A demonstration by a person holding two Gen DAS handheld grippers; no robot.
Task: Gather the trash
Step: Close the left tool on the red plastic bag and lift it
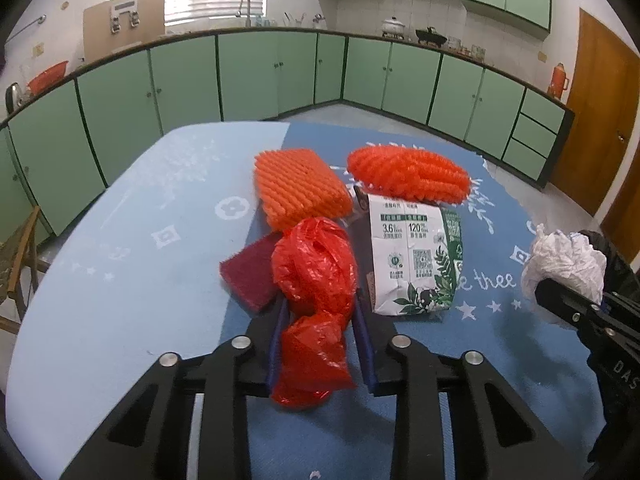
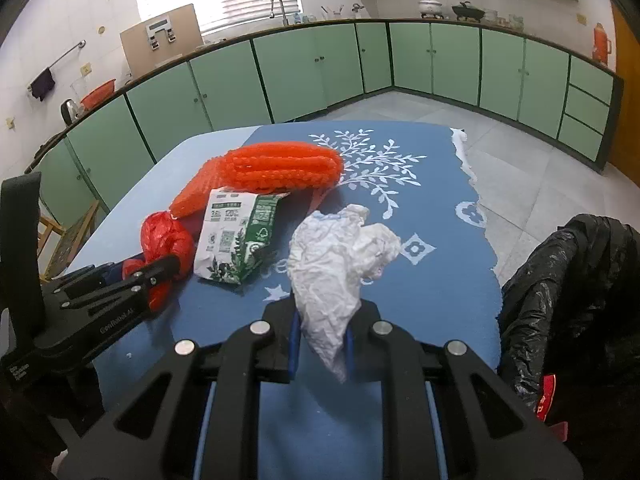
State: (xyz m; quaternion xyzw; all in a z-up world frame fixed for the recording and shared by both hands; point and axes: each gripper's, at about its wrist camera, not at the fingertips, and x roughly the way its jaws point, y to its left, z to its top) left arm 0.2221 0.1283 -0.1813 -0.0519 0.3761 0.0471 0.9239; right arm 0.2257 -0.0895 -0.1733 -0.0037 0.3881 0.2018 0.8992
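Observation:
A crumpled red plastic bag (image 1: 316, 264) lies on the blue tablecloth (image 1: 120, 280), and my left gripper (image 1: 318, 304) is shut on it, its blue pads pressing the bag's sides. The right wrist view shows that gripper (image 2: 160, 270) at the left with the red bag (image 2: 164, 240). My right gripper (image 2: 322, 316) is shut on a crumpled white plastic bag (image 2: 336, 260), which hangs out in front of the fingers. In the left wrist view that white bag (image 1: 564, 260) is at the far right. A flattened white-and-green milk carton (image 1: 412, 256) lies between the two grippers.
Two orange foam nets (image 1: 298, 188) (image 1: 408, 172) lie behind the carton, and a dark red scouring pad (image 1: 250, 276) sits left of the red bag. A black trash bag (image 2: 568, 280) hangs off the table's right edge. A wooden chair (image 1: 20, 264) stands at the left.

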